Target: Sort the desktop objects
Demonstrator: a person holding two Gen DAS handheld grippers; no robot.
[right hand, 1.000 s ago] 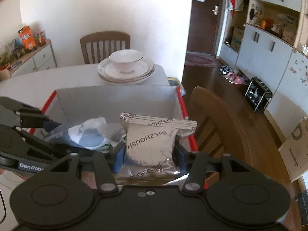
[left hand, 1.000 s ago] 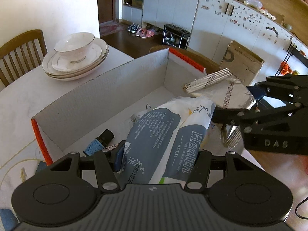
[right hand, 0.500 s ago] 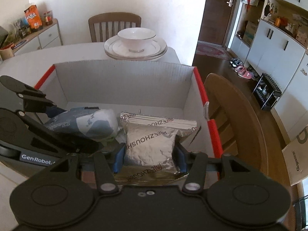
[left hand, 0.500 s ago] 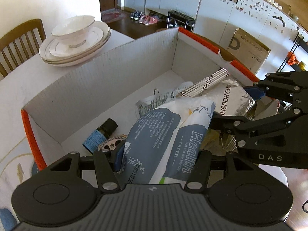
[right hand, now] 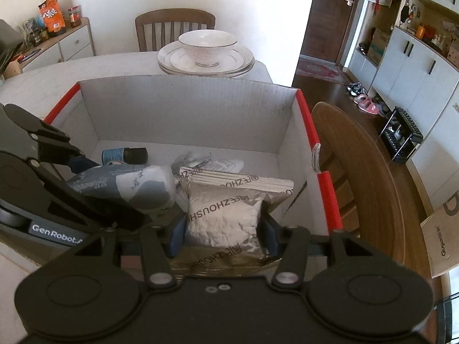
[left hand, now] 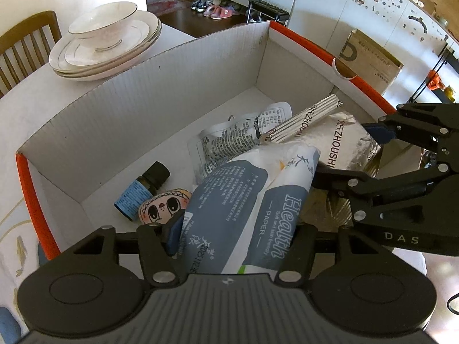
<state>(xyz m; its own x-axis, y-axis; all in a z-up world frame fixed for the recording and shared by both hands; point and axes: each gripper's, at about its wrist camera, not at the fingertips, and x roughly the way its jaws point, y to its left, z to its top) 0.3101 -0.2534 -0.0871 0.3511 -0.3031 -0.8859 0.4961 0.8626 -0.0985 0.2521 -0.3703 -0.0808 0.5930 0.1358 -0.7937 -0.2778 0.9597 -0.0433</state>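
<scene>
A white cardboard box with a red outside (left hand: 143, 120) (right hand: 186, 114) stands on the table. My left gripper (left hand: 236, 232) (right hand: 112, 192) reaches down into it. A grey-blue and white tissue pack (left hand: 243, 200) (right hand: 129, 189) lies between its jaws, which are opening while the pads still touch the pack. To its right my right gripper (right hand: 223, 238) (left hand: 350, 152) is shut on a silver foil pouch (right hand: 226, 215) (left hand: 344, 140), low in the box. On the box floor lie a small dark bottle with a blue label (left hand: 143, 189) (right hand: 123, 154), a cartoon-face item (left hand: 163, 207) and a clear printed packet (left hand: 238, 134).
A bowl on stacked plates (left hand: 106, 43) (right hand: 206, 54) sits on the white table (left hand: 17, 114) just behind the box. A wooden chair (right hand: 358, 172) stands close by the box's right wall, another chair (right hand: 175, 28) beyond the table. A cardboard carton (left hand: 370, 60) is on the floor.
Both grippers have sunk with their loads from above the rim down into the box and tilted further down. The left jaws stand slightly wider.
</scene>
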